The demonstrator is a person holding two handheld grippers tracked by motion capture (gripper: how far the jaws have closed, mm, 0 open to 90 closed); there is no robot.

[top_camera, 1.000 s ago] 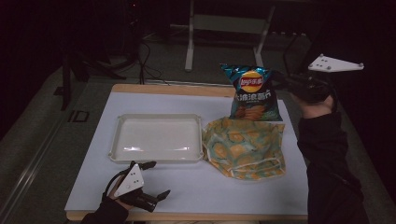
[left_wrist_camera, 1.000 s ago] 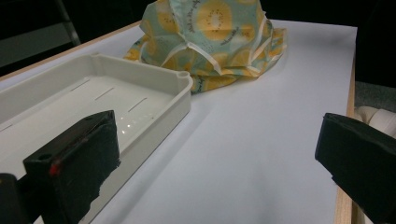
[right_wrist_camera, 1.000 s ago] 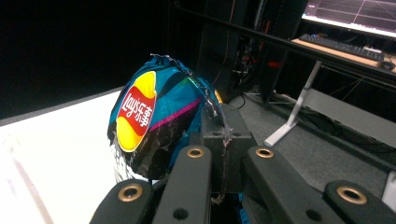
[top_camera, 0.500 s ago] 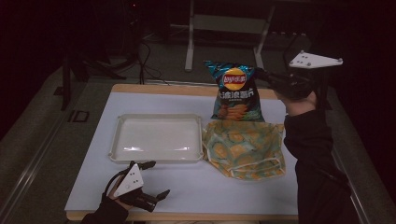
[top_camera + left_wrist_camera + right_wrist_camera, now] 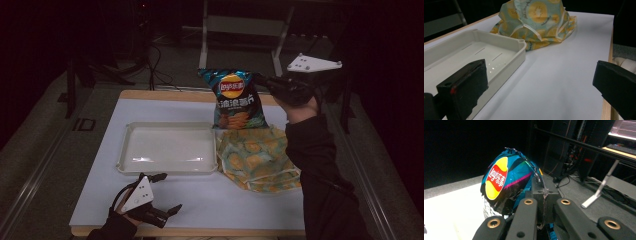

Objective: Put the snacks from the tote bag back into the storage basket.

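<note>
The chip bag (image 5: 234,100) hangs upright at the high view's upper centre, long axis vertical above the counter (image 5: 210,200), its top corner pinched in the raised right claw (image 5: 265,82), forearm reaching up from lower right.

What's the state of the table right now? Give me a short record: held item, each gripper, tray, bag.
held item: chip bag, hanging upright above the table's far side, pinched at its top edge
right gripper: shut on the chip bag's top seam, held up in the air
left gripper: open, nothing between its jaws, low at the table's near left edge
tray: white tray, empty, left of the cloth bag
cloth bag: yellow-patterned cloth bag, lying crumpled on the table, touching the tray's right end
</note>
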